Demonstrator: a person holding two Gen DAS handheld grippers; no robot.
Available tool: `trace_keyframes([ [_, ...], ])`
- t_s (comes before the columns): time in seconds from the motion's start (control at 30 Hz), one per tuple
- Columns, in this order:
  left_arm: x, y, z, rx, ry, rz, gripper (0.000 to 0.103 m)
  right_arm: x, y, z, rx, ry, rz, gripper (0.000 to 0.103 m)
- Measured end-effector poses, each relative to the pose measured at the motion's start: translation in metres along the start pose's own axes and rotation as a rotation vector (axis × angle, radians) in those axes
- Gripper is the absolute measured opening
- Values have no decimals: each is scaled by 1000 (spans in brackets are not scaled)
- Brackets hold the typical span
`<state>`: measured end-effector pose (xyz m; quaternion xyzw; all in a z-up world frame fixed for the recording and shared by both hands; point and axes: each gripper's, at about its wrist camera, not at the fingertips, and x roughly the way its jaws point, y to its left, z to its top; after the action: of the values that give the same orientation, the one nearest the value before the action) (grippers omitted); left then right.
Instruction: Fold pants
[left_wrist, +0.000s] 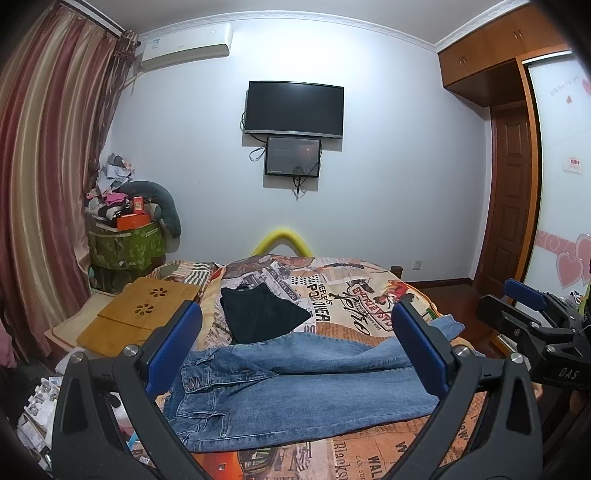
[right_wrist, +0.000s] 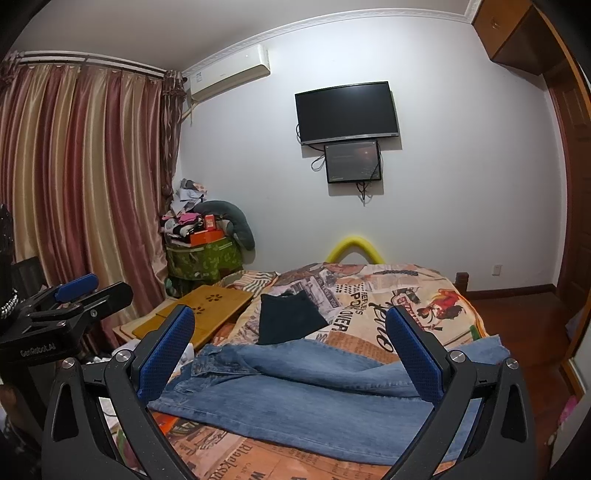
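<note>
Bedroom light falls flat on the bed (left_wrist: 351, 306) ahead of me, its cover printed with newspaper lettering and cartoon figures. Across the near part of that cover lie the blue jeans (left_wrist: 295, 391), stretched left to right, waistband toward the left and the legs running off to the right, where the hems reach the bed's right edge. One leg is laid loosely over the other, with a soft ridge of cloth along the far side. Just beyond the jeans sits a black garment (left_wrist: 262, 317), folded into a rough square, its near edge touching or nearly touching the denim.

My left gripper (left_wrist: 295, 339) is held above the near edge of the bed with its blue-padded fingers spread wide, nothing between them; the jeans show through the gap. My right gripper (right_wrist: 291, 343) is likewise spread apart and empty, framing the same denim from a little farther right. Each one appears at the edge of the other's view, side by side.

To the left of the bed lies a wooden lap desk (left_wrist: 147, 306) with flower cut-outs. Farther left hang striped red-and-gold curtains (left_wrist: 48, 166). On the far wall hangs a dark television (left_wrist: 294, 109) with a smaller screen (left_wrist: 292, 156) just below it, and an air conditioner (left_wrist: 186, 46) is mounted near the ceiling.
</note>
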<state>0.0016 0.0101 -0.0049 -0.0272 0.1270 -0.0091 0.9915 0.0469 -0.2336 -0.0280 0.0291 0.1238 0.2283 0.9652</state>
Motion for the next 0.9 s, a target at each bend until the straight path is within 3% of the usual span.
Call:
trace_keyframes([
  [0.9, 4, -11, 0, 8, -1, 5, 103, 0, -3, 0, 10, 2, -16, 103],
])
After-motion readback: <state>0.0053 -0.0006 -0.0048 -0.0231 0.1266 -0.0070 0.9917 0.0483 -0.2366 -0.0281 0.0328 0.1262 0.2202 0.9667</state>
